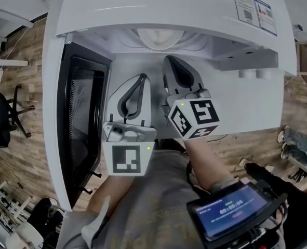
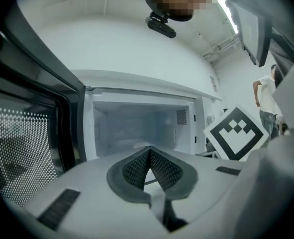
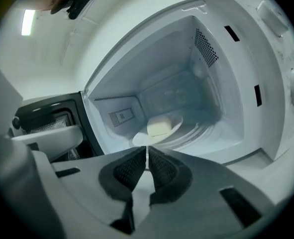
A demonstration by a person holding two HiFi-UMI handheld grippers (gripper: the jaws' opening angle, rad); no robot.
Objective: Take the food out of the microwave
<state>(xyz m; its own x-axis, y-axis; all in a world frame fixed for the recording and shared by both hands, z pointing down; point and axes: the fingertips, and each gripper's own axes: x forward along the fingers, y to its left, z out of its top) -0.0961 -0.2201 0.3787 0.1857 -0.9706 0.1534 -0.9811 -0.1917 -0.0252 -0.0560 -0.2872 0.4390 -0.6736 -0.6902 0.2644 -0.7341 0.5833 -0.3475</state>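
Looking down in the head view, the microwave (image 1: 169, 9) stands with its door (image 1: 83, 123) swung wide to the left, which leaves the way in free for both tools. The left gripper (image 1: 143, 79) and right gripper (image 1: 168, 61) hover side by side at the mouth, the right a little further in, so I judge it is meant to do the fetching. Neither holds anything. In the left gripper view, the jaws are pressed together with nothing between them and aimed at the left half of the inside, where I can make out no food. This tool seems parked out of the way, with the right one's marker cube (image 2: 235, 133) just beside it. In the right gripper view, the jaws are likewise closed tip to tip and empty, and they point straight at the food (image 3: 160, 125) — a pale block lying on a plate (image 3: 139, 139) on the microwave's floor, apart from the jaws. The line-up suggests the reach is the step in hand, hardly begun. Closed jaws cannot take a plate rim, so they would have to part before going in — and the shallow plate would want a level hold lest the block slide off.
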